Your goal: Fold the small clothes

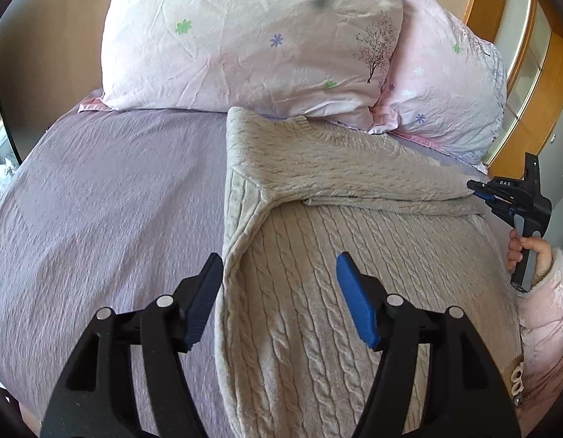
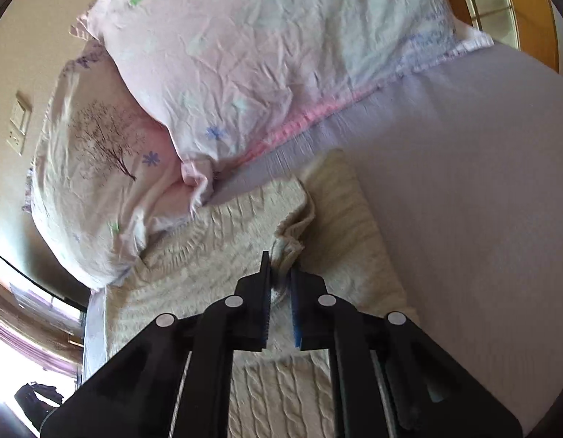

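A beige cable-knit sweater (image 1: 340,255) lies on the lilac bedsheet (image 1: 106,211), its left sleeve folded across the chest toward the right. My left gripper (image 1: 278,273) is open and empty, hovering over the sweater's left edge. My right gripper (image 1: 478,189) shows at the right edge of the left wrist view, at the sweater's right side. In the right wrist view my right gripper (image 2: 279,273) is shut on a bunched edge of the sweater (image 2: 223,241).
Two pink flowered pillows (image 1: 245,36) (image 1: 445,84) lean at the head of the bed, just behind the sweater's collar. A wooden frame (image 1: 537,84) stands at the right. The person's hand in a pink sleeve (image 1: 540,292) holds the right gripper.
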